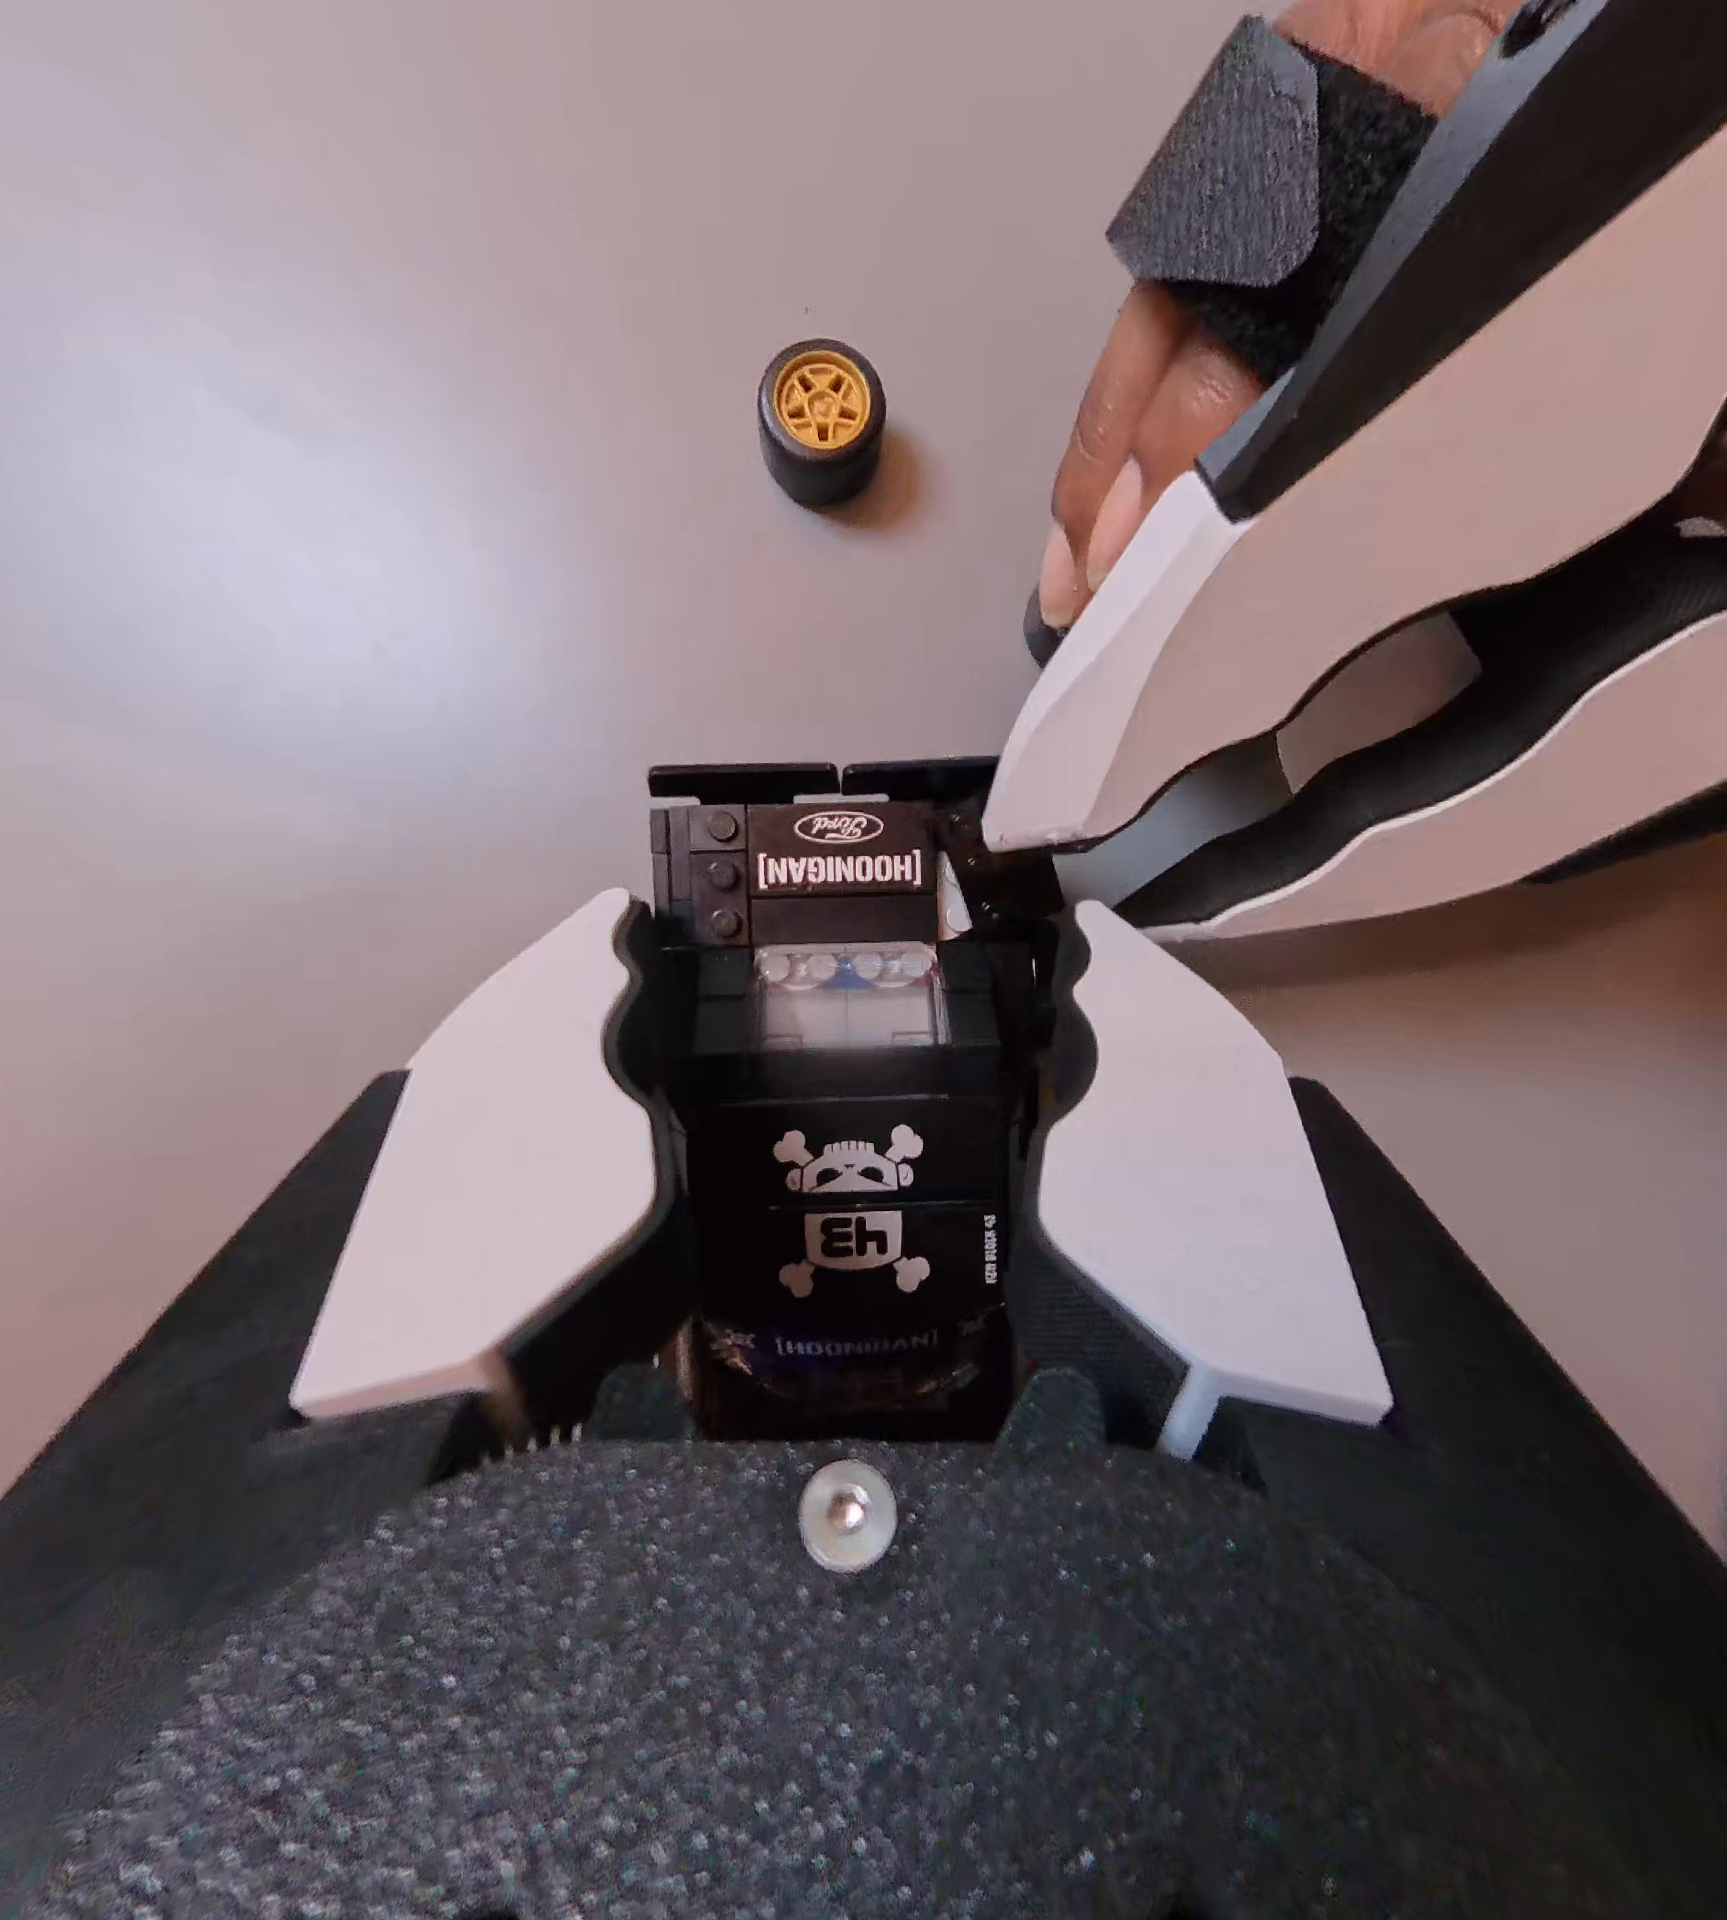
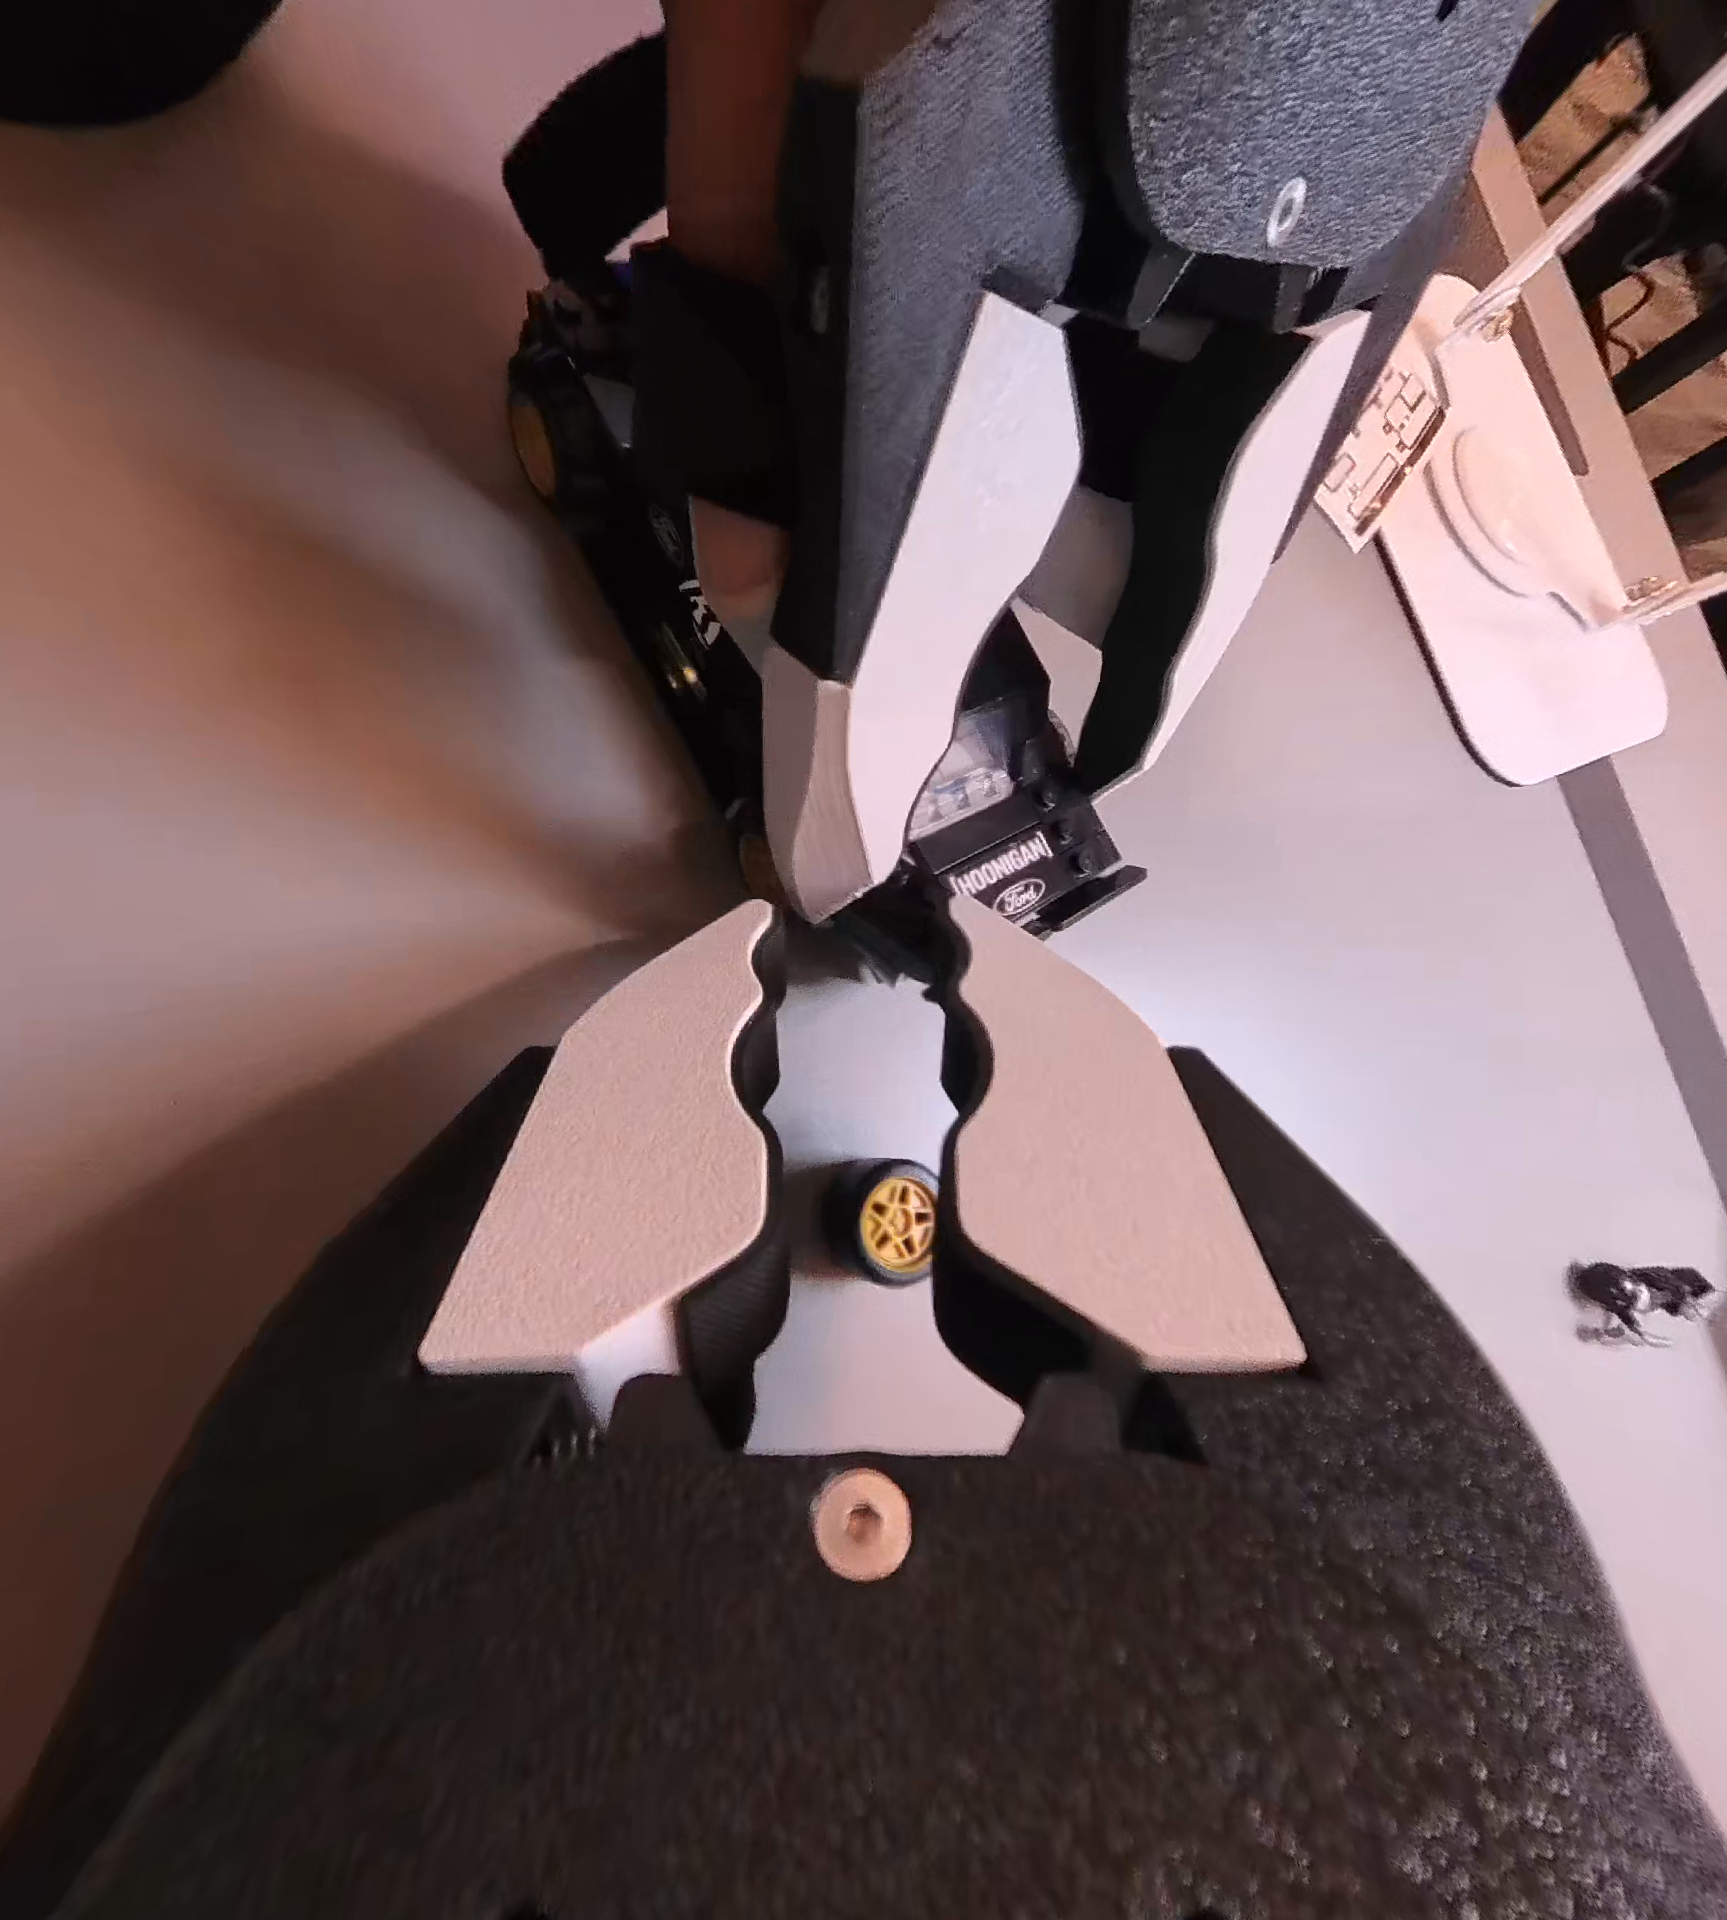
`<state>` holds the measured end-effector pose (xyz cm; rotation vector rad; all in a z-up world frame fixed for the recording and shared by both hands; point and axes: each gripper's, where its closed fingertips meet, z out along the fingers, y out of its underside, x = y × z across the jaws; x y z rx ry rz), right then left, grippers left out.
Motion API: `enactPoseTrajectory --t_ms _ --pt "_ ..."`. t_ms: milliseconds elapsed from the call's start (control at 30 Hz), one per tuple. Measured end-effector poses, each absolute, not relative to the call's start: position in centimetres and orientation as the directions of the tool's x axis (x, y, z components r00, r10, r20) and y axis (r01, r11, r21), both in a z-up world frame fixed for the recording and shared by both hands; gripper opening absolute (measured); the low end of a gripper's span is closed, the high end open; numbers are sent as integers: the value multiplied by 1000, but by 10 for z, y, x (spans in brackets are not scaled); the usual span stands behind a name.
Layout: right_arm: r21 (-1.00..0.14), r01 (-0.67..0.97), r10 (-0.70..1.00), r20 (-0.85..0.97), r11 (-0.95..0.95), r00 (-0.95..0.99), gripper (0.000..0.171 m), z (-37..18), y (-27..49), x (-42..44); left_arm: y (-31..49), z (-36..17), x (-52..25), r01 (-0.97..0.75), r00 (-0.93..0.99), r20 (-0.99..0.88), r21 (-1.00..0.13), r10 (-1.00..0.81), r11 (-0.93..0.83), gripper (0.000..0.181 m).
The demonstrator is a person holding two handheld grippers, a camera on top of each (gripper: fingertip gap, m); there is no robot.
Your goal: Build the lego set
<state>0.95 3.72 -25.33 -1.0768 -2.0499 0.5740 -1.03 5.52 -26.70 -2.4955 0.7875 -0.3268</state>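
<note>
The car (image 1: 843,1091) sits lengthwise between the fingers of the left tongs (image 1: 848,935), its far end sticking out past their tips. The right tongs (image 1: 1030,862) reach in from the right, tips at that end's right corner. A loose wheel (image 1: 823,421) stands on the worktop (image 1: 319,416) beyond the car, well apart from it.

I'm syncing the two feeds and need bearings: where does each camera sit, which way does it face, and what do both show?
Left wrist view: on the left gripper, looking along its fingers, which clamp the black lego car; a hand shows on the other gripper.
Right wrist view: on the right gripper, facing the car's end, its tips on a small black part there.
Shared: the car, the loose gold-rimmed wheel on the grey table, both grippers.
</note>
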Motion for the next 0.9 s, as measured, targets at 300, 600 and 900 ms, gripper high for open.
enactPoseTrajectory --t_ms 300,600,900 --pt "-547 369 644 488 752 -589 27 -246 45 8 53 -267 -9 -500 783 75 -517 -618 -695 73" --pt "-496 398 619 444 772 -648 20 -255 43 3 48 -267 -16 -536 766 38 -513 -642 -670 82" --pt "-519 471 697 453 713 -555 19 -259 38 -1 33 -282 -27 -558 760 45 -465 -648 -687 84"
